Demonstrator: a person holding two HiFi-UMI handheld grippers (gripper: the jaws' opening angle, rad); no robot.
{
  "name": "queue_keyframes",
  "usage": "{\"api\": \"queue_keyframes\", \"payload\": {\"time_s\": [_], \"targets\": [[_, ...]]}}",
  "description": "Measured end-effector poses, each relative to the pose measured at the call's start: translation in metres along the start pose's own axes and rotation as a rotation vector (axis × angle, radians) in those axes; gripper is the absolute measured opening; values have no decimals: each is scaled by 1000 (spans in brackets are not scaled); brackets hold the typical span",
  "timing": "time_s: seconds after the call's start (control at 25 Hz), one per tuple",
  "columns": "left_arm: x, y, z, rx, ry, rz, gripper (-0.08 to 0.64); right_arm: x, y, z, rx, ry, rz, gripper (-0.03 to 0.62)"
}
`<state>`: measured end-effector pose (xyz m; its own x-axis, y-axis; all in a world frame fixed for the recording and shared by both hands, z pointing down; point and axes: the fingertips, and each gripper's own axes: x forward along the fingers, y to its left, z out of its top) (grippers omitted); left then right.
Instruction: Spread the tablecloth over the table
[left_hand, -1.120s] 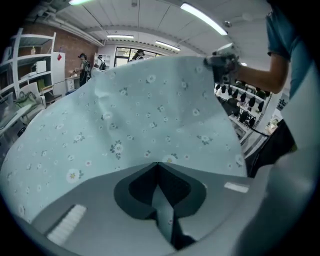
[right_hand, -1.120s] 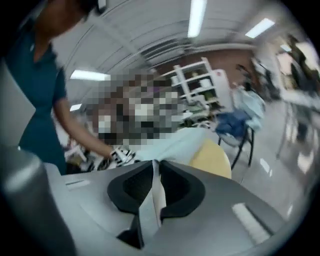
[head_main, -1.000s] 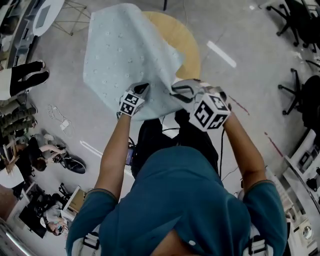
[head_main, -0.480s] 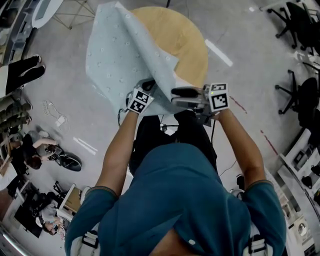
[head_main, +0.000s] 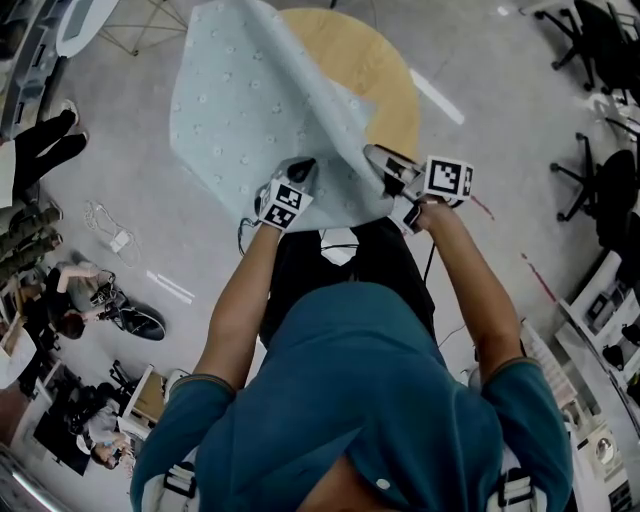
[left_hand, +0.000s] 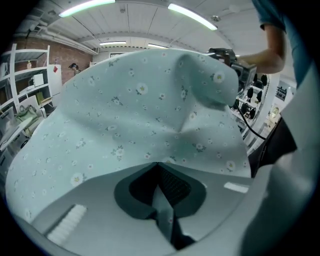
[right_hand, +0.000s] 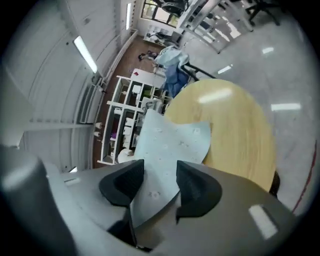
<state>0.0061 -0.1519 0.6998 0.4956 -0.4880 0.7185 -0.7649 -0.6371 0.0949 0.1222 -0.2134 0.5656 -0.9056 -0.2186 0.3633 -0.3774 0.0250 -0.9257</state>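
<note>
Barely begun: the tablecloth (head_main: 250, 110) hangs bunched over the table's (head_main: 385, 90) left side, left gripper (head_main: 303, 168) pinching its edge, right gripper (head_main: 380, 158) jaws just closing around it, not yet pressing.

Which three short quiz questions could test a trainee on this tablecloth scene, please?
1. True or false: the round wooden table is fully covered.
2. Which gripper is shut on the tablecloth? A left gripper B right gripper
3. Fill in: the cloth's print shows small ____.
Key: 1 false; 2 A, the right fingers stand apart round the cloth, having just been closing; 3 flowers.
</note>
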Motion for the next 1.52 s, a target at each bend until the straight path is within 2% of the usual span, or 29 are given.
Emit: {"api": "queue_keyframes", "payload": {"time_s": [0.12,0.24,0.32,0.44,0.48,0.52,0.56,0.6,0.64,0.72,0.76,0.8,0.84,0.88,0.96,1.04,1.16,1.2,1.36,1.52], "targets": [[-2,2,-1,-4,1,3,2,-3,-29,14,68,-40,-132,222],[-3,-1,-1,-3,-2,1,2,-6,-43,9,116,19,-130,250],[-2,-5,2,1,-3,4,0,-9,-36,-5,196,78,-26,250],[-2,-8,5,3,-2,5,2,-2,7,-21,348,127,304,246],[-2,-7,6,3,-4,5,2,5,22,-26,349,139,377,244],[-3,-6,6,4,-5,6,2,12,32,-31,317,143,403,242],[-3,-5,5,4,-5,5,2,18,36,-31,272,133,389,241],[-3,-4,4,2,-2,4,2,20,33,-26,229,101,341,237],[-3,-4,3,0,1,3,0,17,23,-14,186,48,255,237],[-3,-4,4,-1,3,-1,2,1,-18,15,110,-70,-11,238],[-4,-4,5,2,2,1,2,-4,-39,26,76,-91,-124,238],[-4,-4,4,4,2,4,2,-5,-55,30,52,-76,-187,239],[-4,-5,3,5,5,6,2,-5,-66,29,66,-43,-206,244],[-4,-6,2,5,8,8,2,-4,-72,25,117,-16,-200,245],[-5,-5,2,4,4,6,2,0,-74,19,248,8,-156,272],[-5,-2,2,5,-2,8,2,12,-73,17,352,29,-65,287],[-3,1,2,7,-2,13,2,30,-71,25,508,41,151,285],[-2,0,3,7,-1,13,2,32,-68,30,531,35,216,285],[2,-5,8,9,0,16,2,35,-20,34,490,16,432,284],[-3,-6,4,7,-2,12,1,35,37,14,368,7,592,282]]}}
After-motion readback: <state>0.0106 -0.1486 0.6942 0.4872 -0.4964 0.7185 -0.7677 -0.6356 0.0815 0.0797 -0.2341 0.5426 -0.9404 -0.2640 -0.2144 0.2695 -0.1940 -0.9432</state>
